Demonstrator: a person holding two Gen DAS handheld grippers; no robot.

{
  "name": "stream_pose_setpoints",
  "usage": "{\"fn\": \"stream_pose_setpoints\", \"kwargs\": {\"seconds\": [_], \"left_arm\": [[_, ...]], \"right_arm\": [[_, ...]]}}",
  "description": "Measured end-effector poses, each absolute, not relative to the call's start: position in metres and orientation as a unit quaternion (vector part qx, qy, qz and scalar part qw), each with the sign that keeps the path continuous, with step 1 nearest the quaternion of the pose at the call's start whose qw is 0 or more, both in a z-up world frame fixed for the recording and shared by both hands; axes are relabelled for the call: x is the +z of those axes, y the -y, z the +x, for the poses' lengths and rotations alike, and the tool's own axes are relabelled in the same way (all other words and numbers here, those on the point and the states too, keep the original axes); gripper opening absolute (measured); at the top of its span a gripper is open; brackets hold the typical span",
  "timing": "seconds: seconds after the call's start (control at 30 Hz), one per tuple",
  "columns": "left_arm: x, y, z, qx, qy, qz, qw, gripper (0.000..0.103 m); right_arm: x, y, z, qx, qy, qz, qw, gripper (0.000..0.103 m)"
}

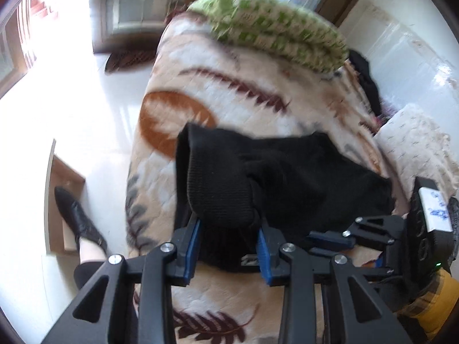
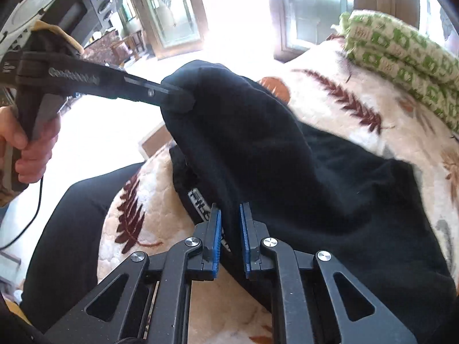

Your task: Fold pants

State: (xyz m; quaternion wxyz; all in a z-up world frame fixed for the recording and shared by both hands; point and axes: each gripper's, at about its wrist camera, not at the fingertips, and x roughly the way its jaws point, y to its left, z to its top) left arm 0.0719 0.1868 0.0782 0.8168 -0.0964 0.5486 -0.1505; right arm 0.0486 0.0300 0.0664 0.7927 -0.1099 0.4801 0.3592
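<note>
White lettering on the pants' label (image 2: 198,200) stays unreadable.

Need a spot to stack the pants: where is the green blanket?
The green blanket lies folded at the bed's far end, beyond the pants; top right in the right wrist view.

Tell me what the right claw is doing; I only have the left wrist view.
Observer: The right claw is shut on a fold of the pants.
Operator: Report how my left claw looks from there.
Observer: The left claw holds a corner of the pants raised above the blanket.
Operator: Say who holds it.
Observer: A bare hand grips its handle.
</note>
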Motion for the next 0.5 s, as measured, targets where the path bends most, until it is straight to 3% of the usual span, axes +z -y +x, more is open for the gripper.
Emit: {"fn": "stream_pose_setpoints", "kwargs": {"seconds": [0.1, 0.23, 0.3, 0.5], "left_arm": [[0.033, -0.193, 0.066, -0.131, -0.595, -0.087, 0.789, 0.043], [0.022, -0.207, 0.054, -0.121, -0.59, -0.115, 0.79, 0.056], [0.03, -0.216, 0.047, -0.113, -0.585, -0.12, 0.794, 0.064], [0.08, -0.23, 0.027, -0.098, -0.525, -0.096, 0.84, 0.065]], "right_arm": [[0.04, -0.037, 0.043, 0.36, -0.51, -0.105, 0.775, 0.018], [0.038, -0.032, 0.038, 0.375, -0.509, -0.06, 0.772, 0.042], [0.048, -0.024, 0.037, 0.376, -0.52, -0.042, 0.766, 0.043], [0.08, 0.055, 0.039, 0.324, -0.503, -0.001, 0.801, 0.044]]}}
